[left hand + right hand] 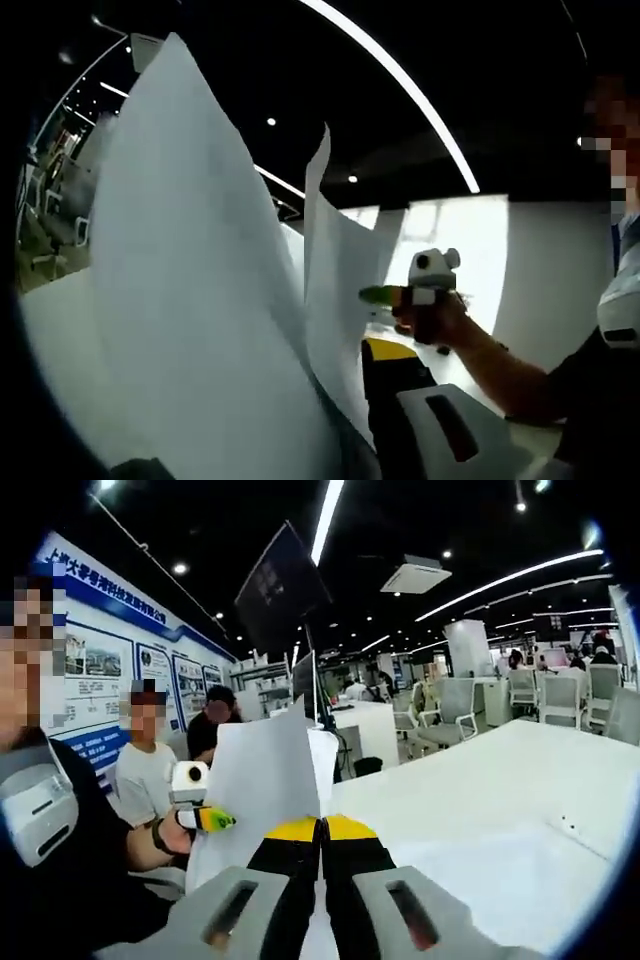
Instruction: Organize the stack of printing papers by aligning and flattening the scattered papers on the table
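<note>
Both grippers hold paper clear of the table (pixel 520 780). The right gripper (pixel 322 832) has its jaws pressed together on the lower edge of a sheet (pixel 265 780), which stands upright directly ahead of its tips. The left gripper (pixel 215 819) appears to that sheet's left side, held in the person's hand (pixel 175 835), its green-tipped jaws at the paper's edge.

In the left gripper view, large sheets (pixel 190 300) rise close in front of the left gripper's camera and curve away from it; the right gripper (pixel 385 296) touches the far edge of a second sheet (pixel 335 300). One yellow-and-black jaw (pixel 400 380) of the left gripper is visible beside the paper, the other is hidden, so I cannot tell whether this tool is clamped or released. It is also unclear whether the two tools hold the same sheets or separate ones.

Judged step: the papers are lifted on edge for squaring, and alignment is not yet complete, since the sheets fan apart.

To do this step well:
- Keep the right gripper's clamp firm but near the edge, so the sheets can slide against each other.
- Bring both tools level, then lower the bottom edges onto the table below the jaws and tap.
- Avoid pulling the tools apart; thin paper creases or tears easily.
- Lay the stack flat and press outward from the clamped edge.
</note>
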A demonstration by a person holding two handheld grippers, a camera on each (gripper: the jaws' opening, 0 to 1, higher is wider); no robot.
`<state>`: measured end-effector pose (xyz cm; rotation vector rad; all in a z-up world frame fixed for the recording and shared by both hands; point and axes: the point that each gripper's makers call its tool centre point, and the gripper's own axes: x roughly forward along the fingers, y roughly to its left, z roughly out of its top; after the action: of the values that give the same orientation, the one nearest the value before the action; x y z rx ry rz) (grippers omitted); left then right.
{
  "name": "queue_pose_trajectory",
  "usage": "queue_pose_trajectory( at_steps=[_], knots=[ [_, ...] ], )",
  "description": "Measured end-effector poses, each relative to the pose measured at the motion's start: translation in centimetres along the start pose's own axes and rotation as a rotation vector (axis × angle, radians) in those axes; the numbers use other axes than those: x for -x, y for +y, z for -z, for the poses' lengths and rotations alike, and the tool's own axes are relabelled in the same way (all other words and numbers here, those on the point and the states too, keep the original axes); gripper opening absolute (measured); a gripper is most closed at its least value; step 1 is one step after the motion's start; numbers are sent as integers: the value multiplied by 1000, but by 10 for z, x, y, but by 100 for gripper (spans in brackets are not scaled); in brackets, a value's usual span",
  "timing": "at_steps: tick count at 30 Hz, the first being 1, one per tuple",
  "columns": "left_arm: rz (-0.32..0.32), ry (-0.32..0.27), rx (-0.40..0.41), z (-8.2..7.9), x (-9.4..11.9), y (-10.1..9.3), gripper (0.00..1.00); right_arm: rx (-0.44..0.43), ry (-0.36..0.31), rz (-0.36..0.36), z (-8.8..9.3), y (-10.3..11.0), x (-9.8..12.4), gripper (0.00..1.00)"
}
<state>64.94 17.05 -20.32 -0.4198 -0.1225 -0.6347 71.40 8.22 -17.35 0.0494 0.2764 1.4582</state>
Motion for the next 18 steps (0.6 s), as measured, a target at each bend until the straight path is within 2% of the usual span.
queue_pose_trajectory(
  at_steps=[10, 18],
  knots=[
    [-10, -3, -3, 1, -1, 2, 22, -80, -32, -47, -1, 6, -15, 0],
    [-7, -2, -1, 2, -3, 0, 24, -94, -39, -81, -2, 18, -30, 0]
  ],
)
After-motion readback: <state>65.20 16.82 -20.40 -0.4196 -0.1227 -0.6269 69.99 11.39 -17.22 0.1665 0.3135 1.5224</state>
